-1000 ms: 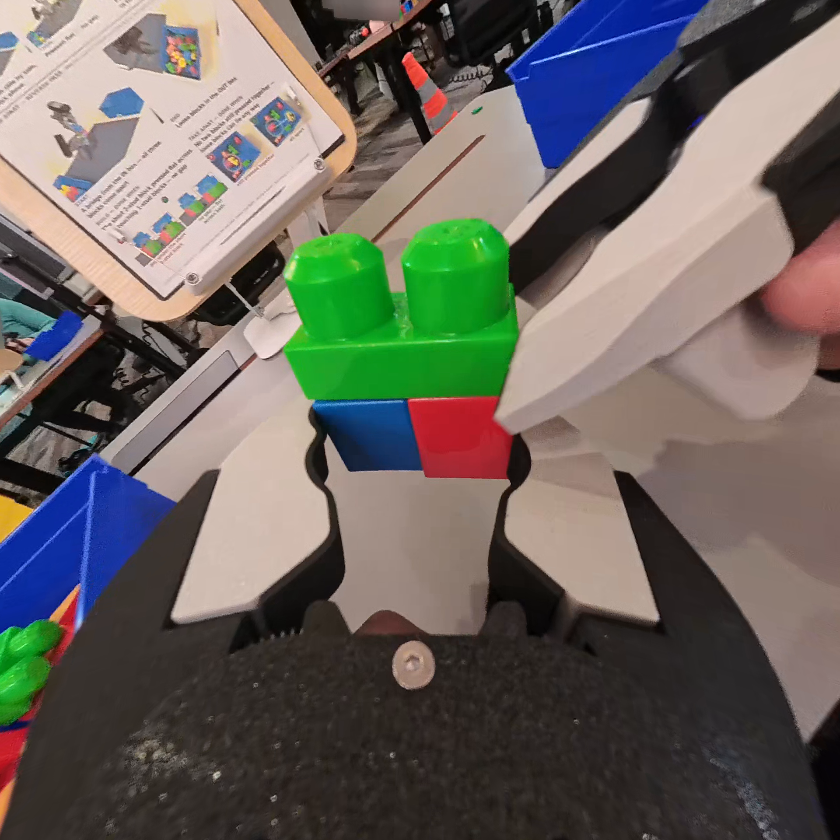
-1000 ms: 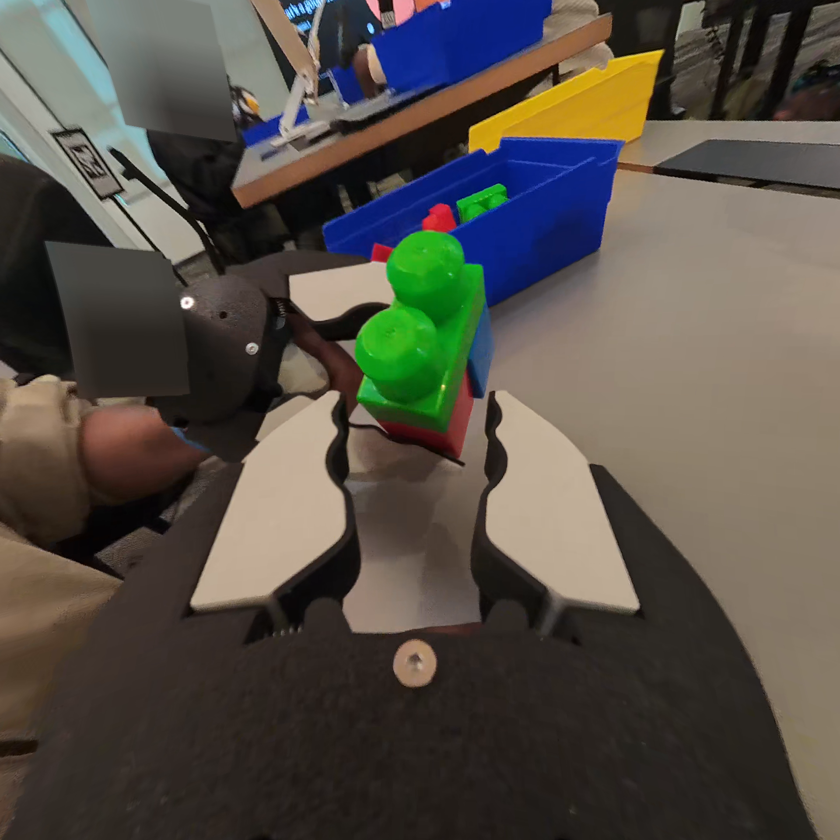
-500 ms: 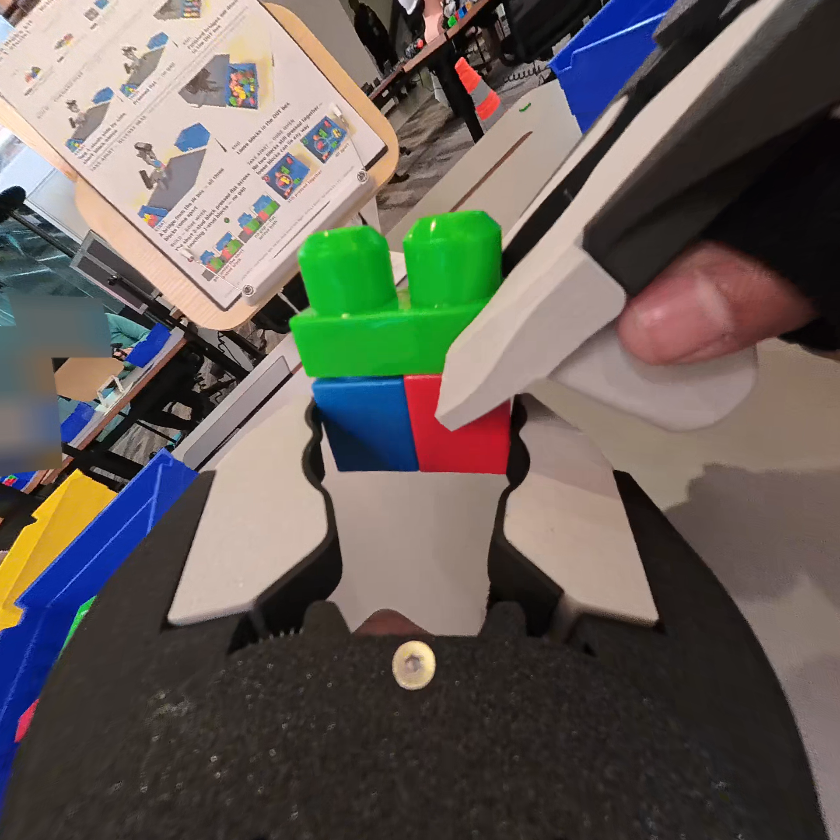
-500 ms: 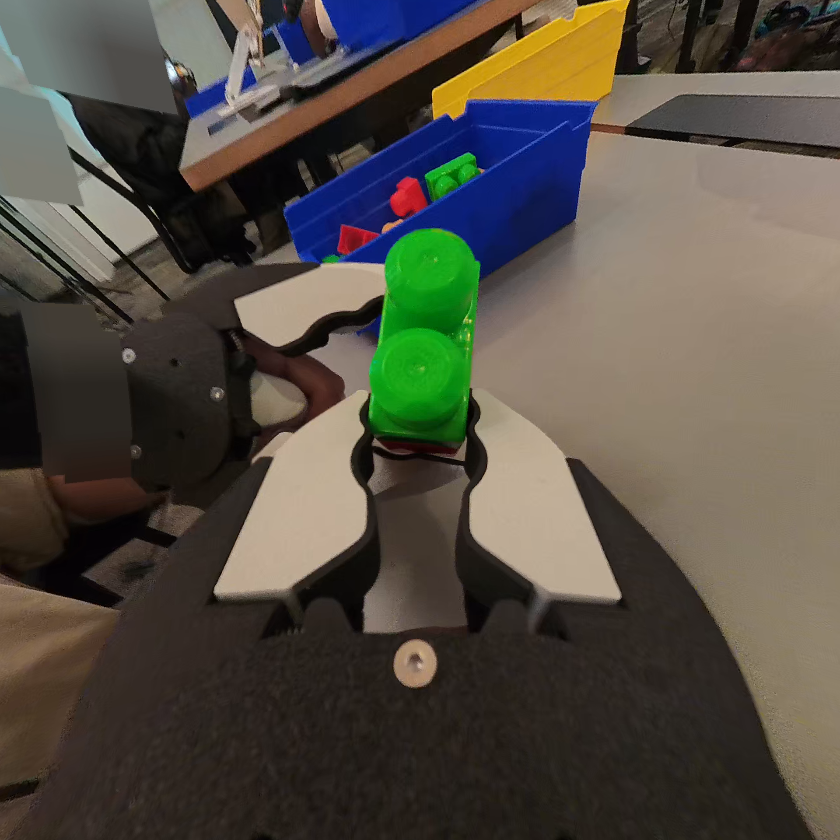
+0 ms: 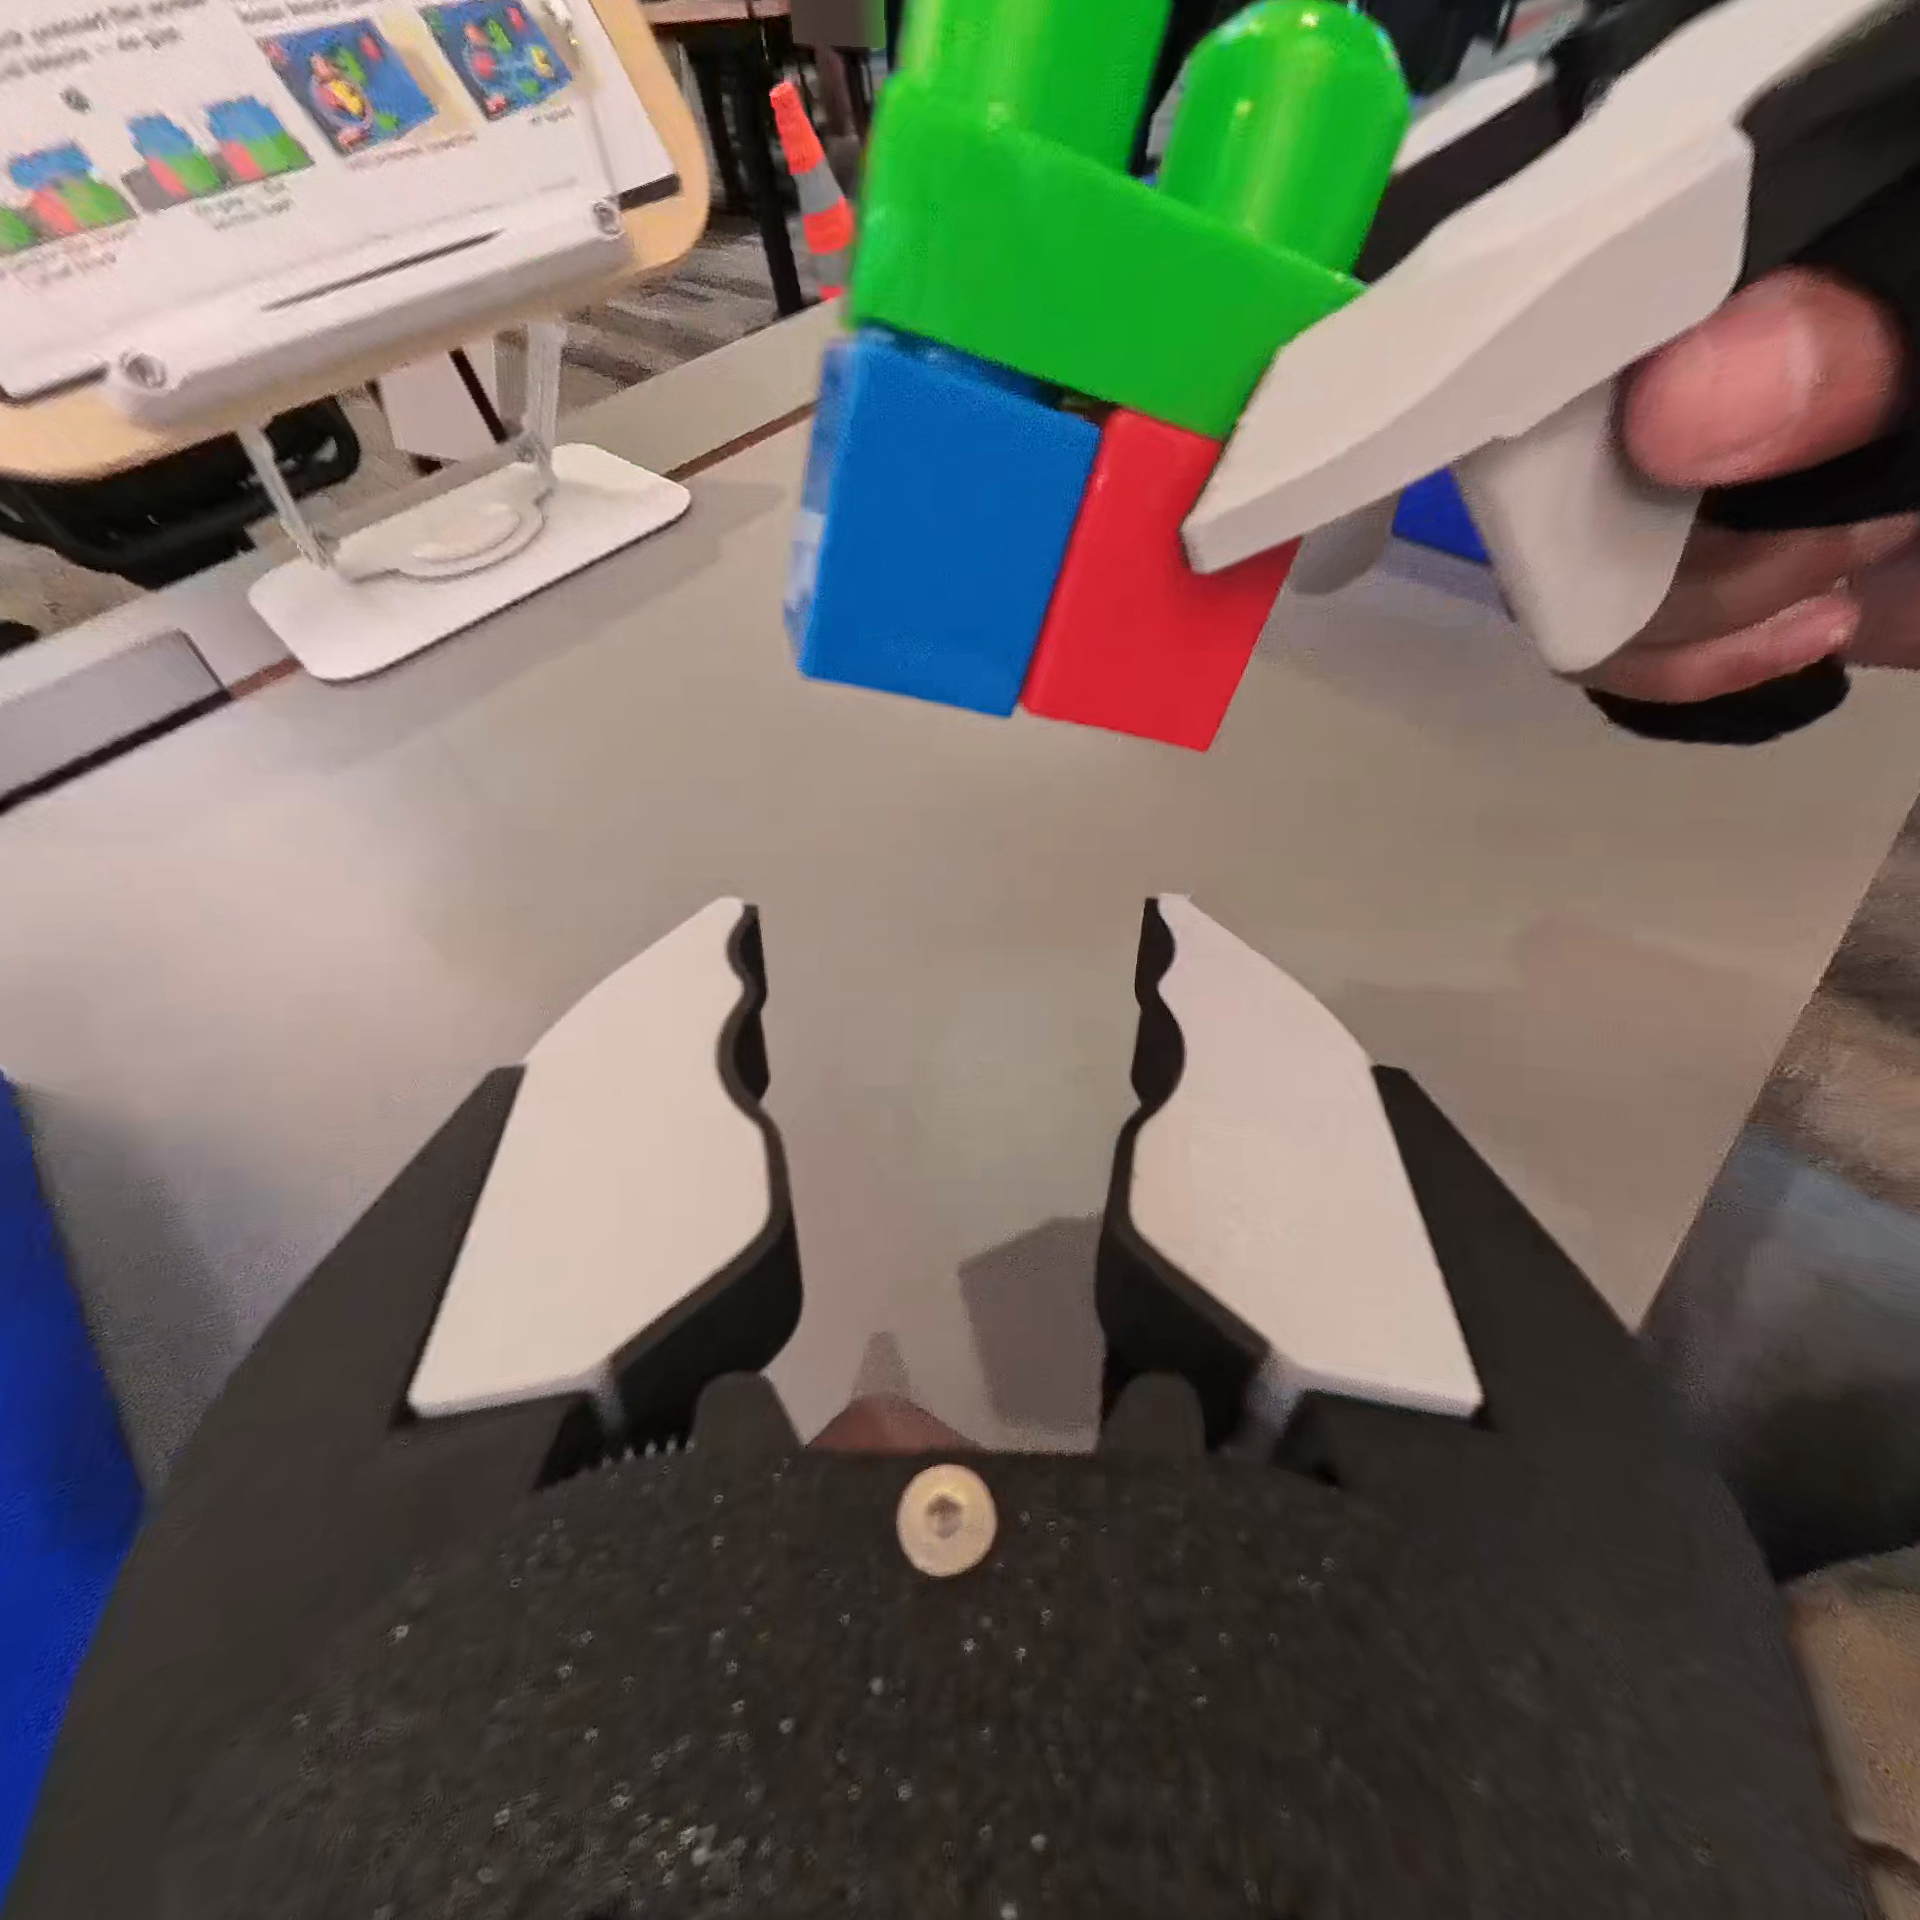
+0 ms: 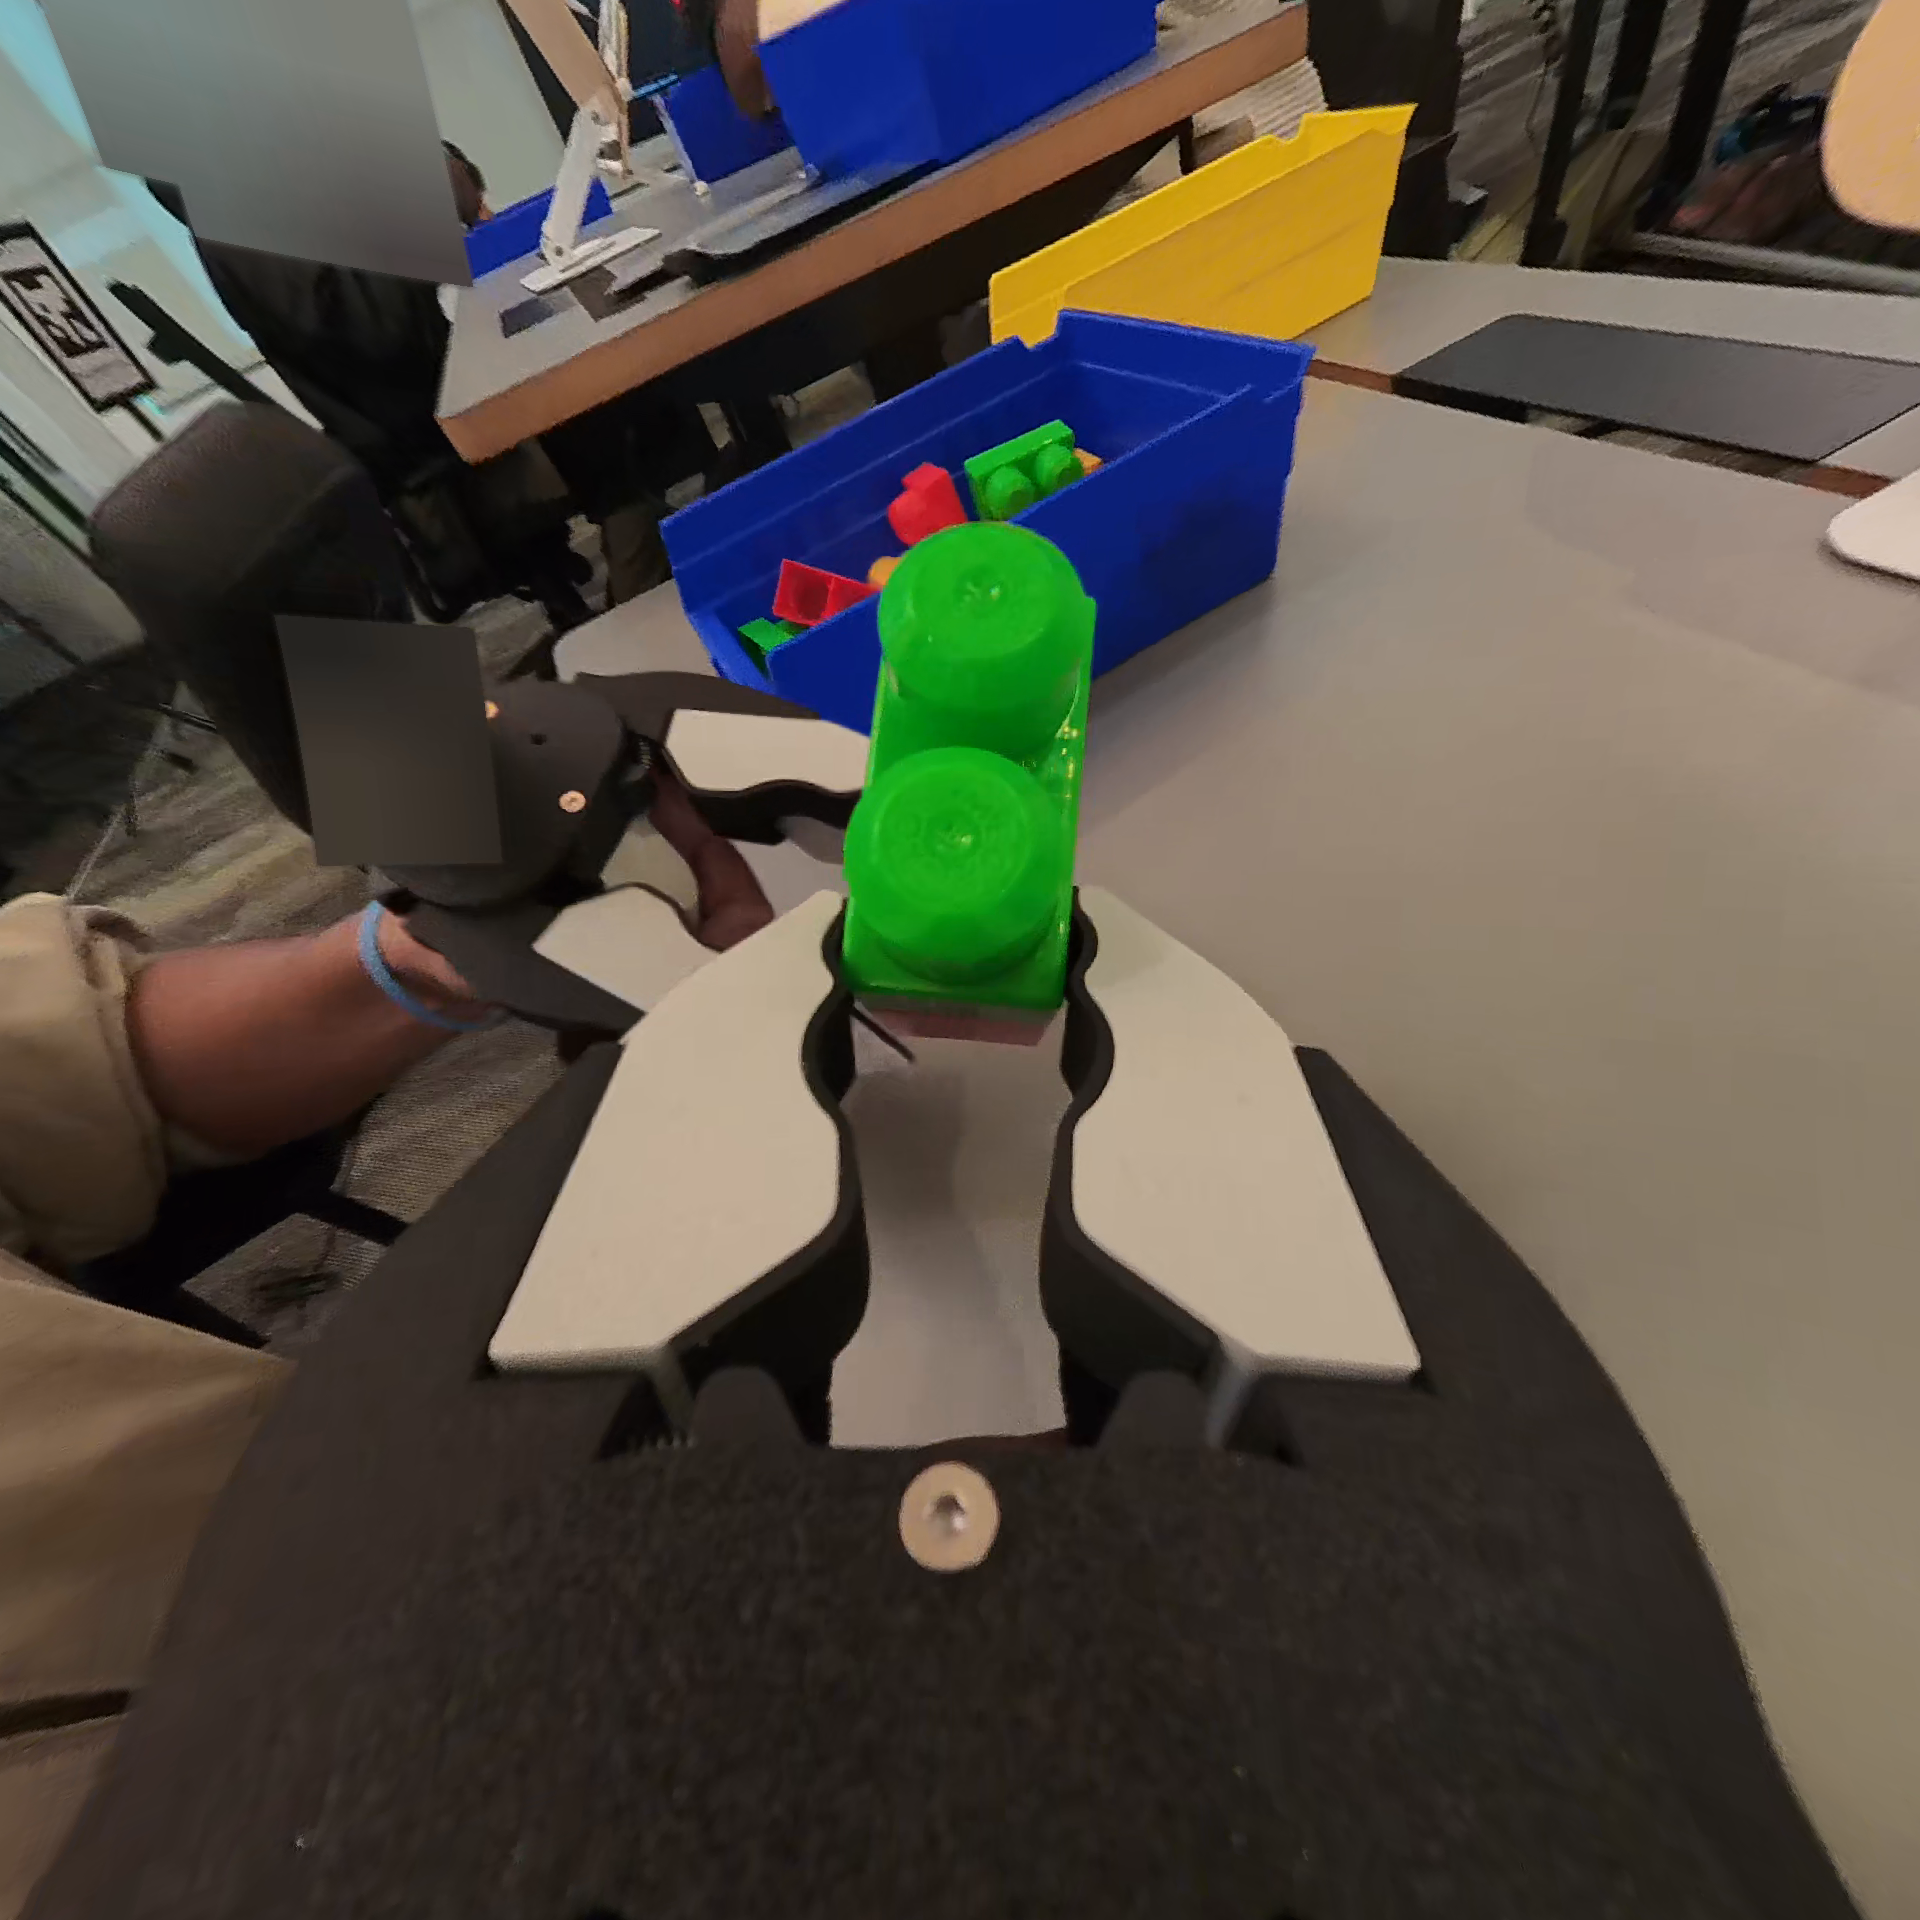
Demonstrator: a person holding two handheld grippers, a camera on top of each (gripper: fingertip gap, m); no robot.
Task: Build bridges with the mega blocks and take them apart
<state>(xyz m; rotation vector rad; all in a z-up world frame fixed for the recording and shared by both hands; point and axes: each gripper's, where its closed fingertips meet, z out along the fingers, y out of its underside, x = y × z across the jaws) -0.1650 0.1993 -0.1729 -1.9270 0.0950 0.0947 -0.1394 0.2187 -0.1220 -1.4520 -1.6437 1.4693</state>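
Note:
A small bridge hangs in the air: a green two-stud block (image 5: 1081, 270) sits on a blue block (image 5: 935, 530) and a red block (image 5: 1132, 592). My right gripper (image 6: 956, 935) is shut on the green block (image 6: 966, 790) at its near end. It also shows in the left wrist view (image 5: 1351, 416), coming in from the right. My left gripper (image 5: 945, 925) is open and empty, below and in front of the bridge. It also shows in the right wrist view (image 6: 727, 831), left of the bridge.
A blue bin (image 6: 1195, 520) with several loose blocks stands on the grey table (image 6: 1507, 831) behind the bridge. A yellow bin (image 6: 1226, 249) is farther back. An instruction board on a stand (image 5: 312, 187) is at the far left. Another blue bin's edge (image 5: 52, 1403) is at my left. There is about 6 centimetres between the tips of the two grippers.
My left gripper has let go of the blue and red blocks, opened and drawn back. My right gripper closed on the green block and now holds the whole bridge up, tilted.

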